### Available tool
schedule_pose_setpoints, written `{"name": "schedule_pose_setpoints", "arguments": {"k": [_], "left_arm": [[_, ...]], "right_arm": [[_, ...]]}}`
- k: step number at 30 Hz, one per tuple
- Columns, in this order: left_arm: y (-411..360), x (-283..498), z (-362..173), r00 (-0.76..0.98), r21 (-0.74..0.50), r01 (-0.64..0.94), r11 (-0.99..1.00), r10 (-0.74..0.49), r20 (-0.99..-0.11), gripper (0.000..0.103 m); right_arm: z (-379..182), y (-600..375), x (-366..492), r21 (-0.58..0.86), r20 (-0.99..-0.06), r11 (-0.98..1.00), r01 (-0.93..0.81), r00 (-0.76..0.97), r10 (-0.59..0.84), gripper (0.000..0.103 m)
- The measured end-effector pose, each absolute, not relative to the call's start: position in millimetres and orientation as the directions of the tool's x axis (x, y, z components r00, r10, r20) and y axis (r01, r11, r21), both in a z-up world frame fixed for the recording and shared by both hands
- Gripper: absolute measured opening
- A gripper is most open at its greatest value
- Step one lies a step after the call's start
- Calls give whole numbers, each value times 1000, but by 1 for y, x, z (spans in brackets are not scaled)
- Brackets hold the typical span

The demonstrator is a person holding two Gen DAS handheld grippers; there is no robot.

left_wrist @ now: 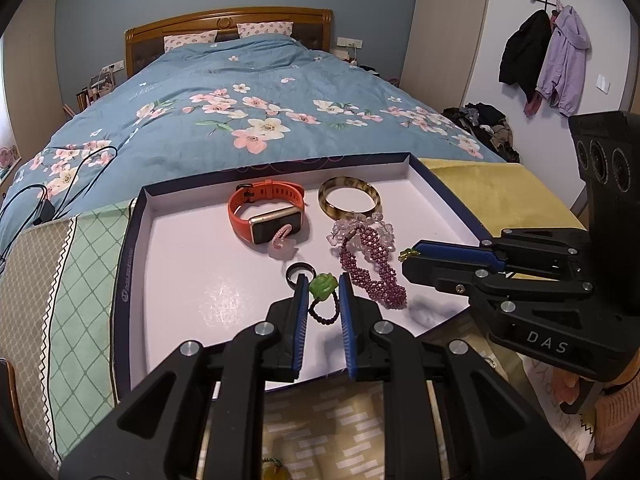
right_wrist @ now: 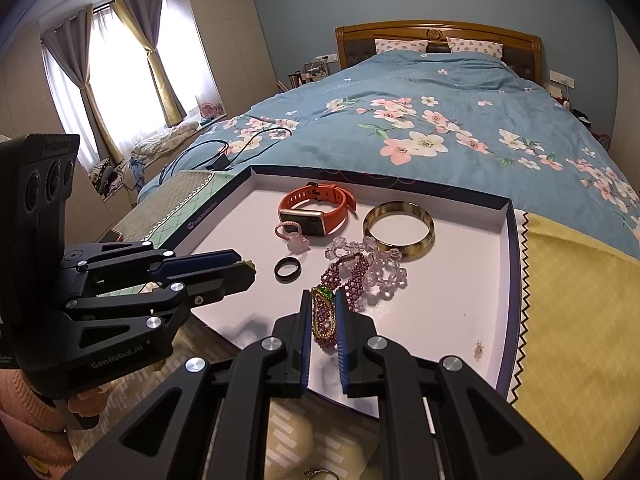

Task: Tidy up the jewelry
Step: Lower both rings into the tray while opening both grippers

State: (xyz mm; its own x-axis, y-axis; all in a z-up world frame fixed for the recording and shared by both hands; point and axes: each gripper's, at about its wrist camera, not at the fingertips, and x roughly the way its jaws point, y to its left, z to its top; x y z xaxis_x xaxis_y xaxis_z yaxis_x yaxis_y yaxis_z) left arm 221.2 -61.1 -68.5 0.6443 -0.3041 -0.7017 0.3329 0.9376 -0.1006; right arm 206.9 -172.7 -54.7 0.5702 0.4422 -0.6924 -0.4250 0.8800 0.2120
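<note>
Left wrist view shows a white tray [left_wrist: 168, 248] at the foot of a floral-quilted bed [left_wrist: 240, 92], the left gripper [left_wrist: 324, 284] jaws clamped on a green-flower bead ring [left_wrist: 323, 286] and the right gripper [right_wrist: 323, 300] jaws on a green-gold ornament [right_wrist: 322, 308].

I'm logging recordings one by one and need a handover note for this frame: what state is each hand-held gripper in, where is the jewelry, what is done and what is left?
Left hand-held gripper: shut on a green flower ring with a dark beaded band, held over the tray.
Right hand-held gripper: shut on a small green and gold piece; exactly what it is cannot be told.
In the white tray: orange watch, pink ring, black ring, amber bangle, clear bead bracelet, purple beaded bracelet.
Done: six pieces lie in the tray.
Left: set down both held pieces; another ring seems to lie outside, below the tray.
</note>
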Motion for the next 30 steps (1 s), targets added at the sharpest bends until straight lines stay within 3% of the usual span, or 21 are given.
{"name": "schedule_pose_setpoints", "arguments": {"k": [30], "left_arm": [[-58, 245, -90, 601, -130, 285, 950, -283, -748, 16]], "right_arm": [[-68, -163, 223, 196, -735, 889, -413, 539, 412, 10]]}}
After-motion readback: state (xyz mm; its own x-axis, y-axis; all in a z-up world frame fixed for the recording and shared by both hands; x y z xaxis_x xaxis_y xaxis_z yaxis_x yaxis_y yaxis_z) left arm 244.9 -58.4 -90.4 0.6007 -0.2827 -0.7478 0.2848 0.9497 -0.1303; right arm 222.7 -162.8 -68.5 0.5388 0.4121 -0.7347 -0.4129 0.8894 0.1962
